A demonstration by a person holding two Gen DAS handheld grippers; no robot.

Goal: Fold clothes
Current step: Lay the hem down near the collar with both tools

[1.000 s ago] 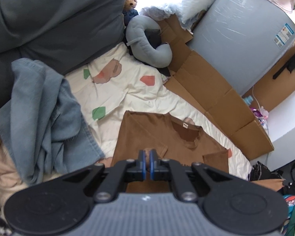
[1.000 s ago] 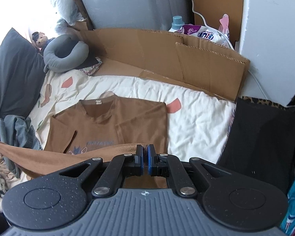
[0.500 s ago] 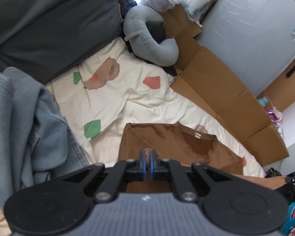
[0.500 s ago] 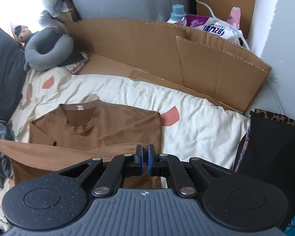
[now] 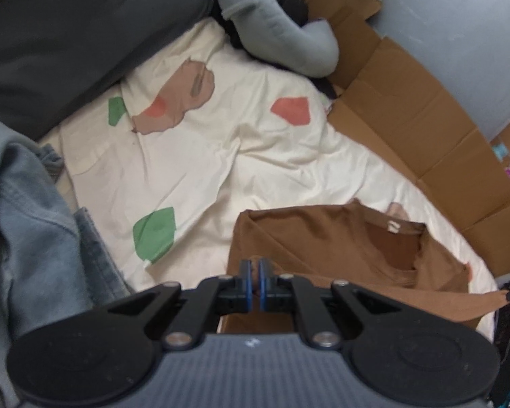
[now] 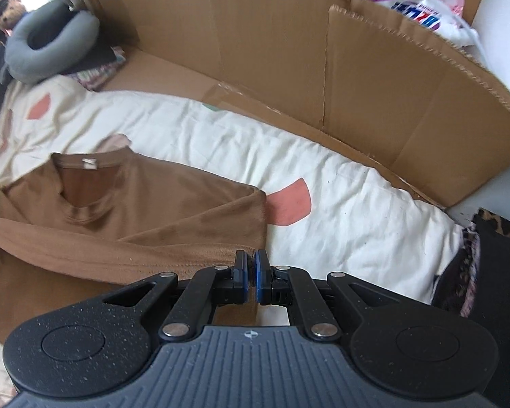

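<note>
Left wrist view: one brown shirt (image 5: 323, 238) on the cream sheet (image 5: 221, 156), its lower part hidden by the left gripper (image 5: 254, 273), clamped on its hem; one neck pillow (image 5: 282, 37), top cut off.

Right wrist view: right gripper (image 6: 251, 272) pinches the same hem — the shirt's left edge is cut off; one cardboard wall (image 6: 323, 78).

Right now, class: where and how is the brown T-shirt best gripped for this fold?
Grip the brown T-shirt by its bottom hem, one corner per claw, coming from the hem side toward the collar. The hem is a straight stitched edge that spans the full width. The left claw and right claw pinch it so.
</note>
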